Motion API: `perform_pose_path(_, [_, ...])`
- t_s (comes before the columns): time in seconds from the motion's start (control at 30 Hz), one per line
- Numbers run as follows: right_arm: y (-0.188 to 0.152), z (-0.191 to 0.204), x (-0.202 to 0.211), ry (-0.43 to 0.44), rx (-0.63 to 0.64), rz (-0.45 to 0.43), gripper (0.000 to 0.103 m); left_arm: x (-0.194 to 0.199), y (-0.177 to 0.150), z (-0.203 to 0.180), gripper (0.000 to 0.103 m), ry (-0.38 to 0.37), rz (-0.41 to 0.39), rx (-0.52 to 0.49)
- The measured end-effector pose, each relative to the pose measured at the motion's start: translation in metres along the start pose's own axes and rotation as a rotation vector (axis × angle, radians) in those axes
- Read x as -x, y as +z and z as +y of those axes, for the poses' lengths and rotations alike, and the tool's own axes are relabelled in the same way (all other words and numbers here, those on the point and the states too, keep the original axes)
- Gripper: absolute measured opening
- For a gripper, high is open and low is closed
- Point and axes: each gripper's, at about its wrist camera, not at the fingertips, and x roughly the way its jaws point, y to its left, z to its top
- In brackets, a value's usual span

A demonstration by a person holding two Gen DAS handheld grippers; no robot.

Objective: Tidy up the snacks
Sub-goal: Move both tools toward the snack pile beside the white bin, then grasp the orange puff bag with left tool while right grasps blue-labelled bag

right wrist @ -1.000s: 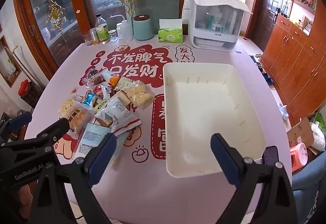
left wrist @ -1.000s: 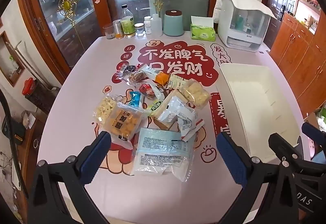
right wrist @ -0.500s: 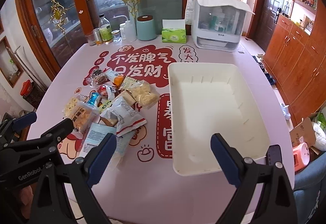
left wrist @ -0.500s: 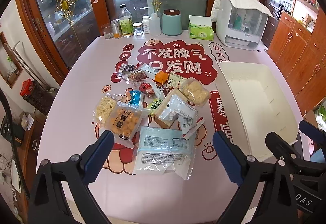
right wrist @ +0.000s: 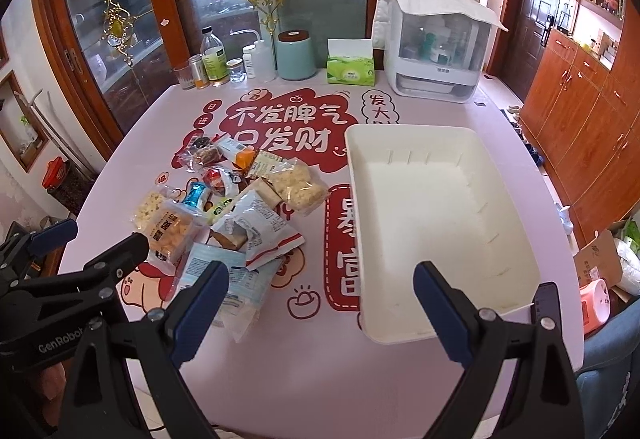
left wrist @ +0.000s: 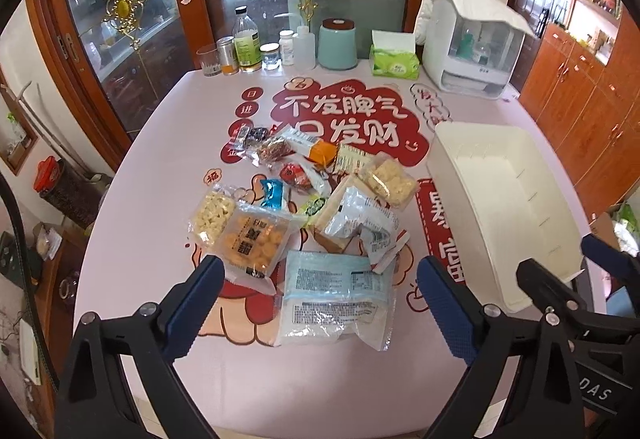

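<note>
Pink table point(left wrist: 132, 279) carries snack packets point(left wrist: 304, 215) beside white bin point(right wrist: 516, 239).

Left gripper point(left wrist: 320, 303) and right gripper point(right wrist: 320, 309) tilt downward — jaws wide, empty.

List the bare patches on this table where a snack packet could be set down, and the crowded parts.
Free: inside the white plastic bin; the pink printed tablecloth along the near edge. Crowded: the snack packet pile left of the bin; the bottle-and-jar row at the far edge.

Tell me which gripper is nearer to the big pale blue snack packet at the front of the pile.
Left. The left gripper hangs right over the pale blue packet, jaws open either side. The right gripper sits off to its side, near the white bin.
</note>
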Motion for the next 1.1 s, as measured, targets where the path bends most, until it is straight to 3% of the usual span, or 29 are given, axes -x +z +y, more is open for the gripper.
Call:
perform_pose_path(0.2, [0.007, 0.011, 0.006, -0.007, 0.0, -0.03, 0.094, 0.011, 0.011, 0.033, 0.096, -0.036, -0.078, 0.055])
perform_pose_path(0.33, [0.013, 0.02, 0.011, -0.025, 0.012, -0.058, 0.094, 0.017, 0.024, 0.058, 0.096, -0.014, -0.146, 0.054])
perform_pose_path(0.57, [0.016, 0.038, 0.008, -0.014, 0.014, -0.065, 0.094, 0.014, 0.043, 0.097, 0.097, -0.013, -0.17, 0.028])
perform_pose_path(0.73, [0.014, 0.052, -0.012, 0.02, 0.006, -0.011, 0.094, -0.009, 0.053, 0.124, 0.097, -0.091, -0.08, 0.006])
perform_pose_path(0.83, [0.007, 0.061, -0.032, 0.033, -0.001, 0.035, 0.094, -0.028, 0.056, 0.14, 0.097, -0.099, -0.046, -0.029])
perform_pose_path(1.1, [-0.023, 0.075, -0.111, 0.053, -0.062, 0.214, 0.094, -0.119, 0.05, 0.156, 0.097, -0.201, 0.139, -0.228])
